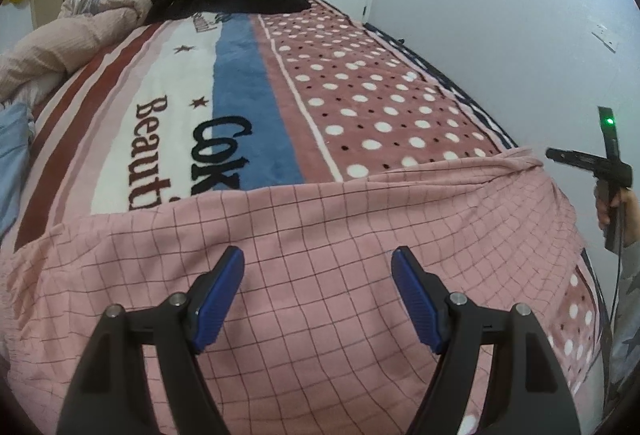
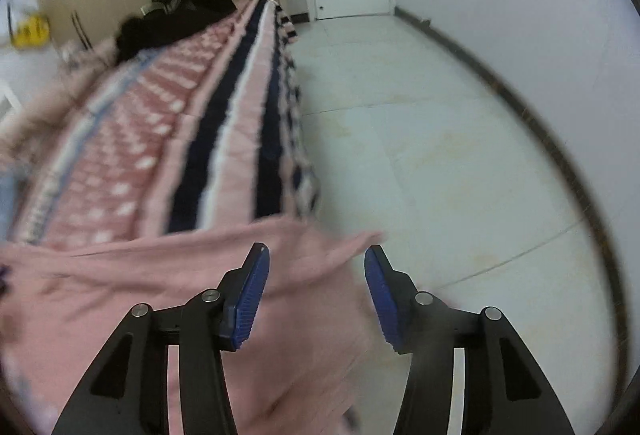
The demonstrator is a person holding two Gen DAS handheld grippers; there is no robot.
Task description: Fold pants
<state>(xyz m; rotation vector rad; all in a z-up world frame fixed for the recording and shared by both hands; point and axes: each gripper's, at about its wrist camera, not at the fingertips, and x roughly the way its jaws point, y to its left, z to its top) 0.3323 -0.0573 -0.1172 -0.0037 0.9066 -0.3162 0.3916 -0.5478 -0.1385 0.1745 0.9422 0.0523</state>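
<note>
Right tool over pants edge (jaws apart)

Each pair of tongs, the left gripper and the right gripper, has black angular arms with cut-out slots and round silver screws at the joints. Ribbed blue pads line the inner faces of the tips. Beyond the left tongs, a grey sleeve with darker stars shows.
</note>
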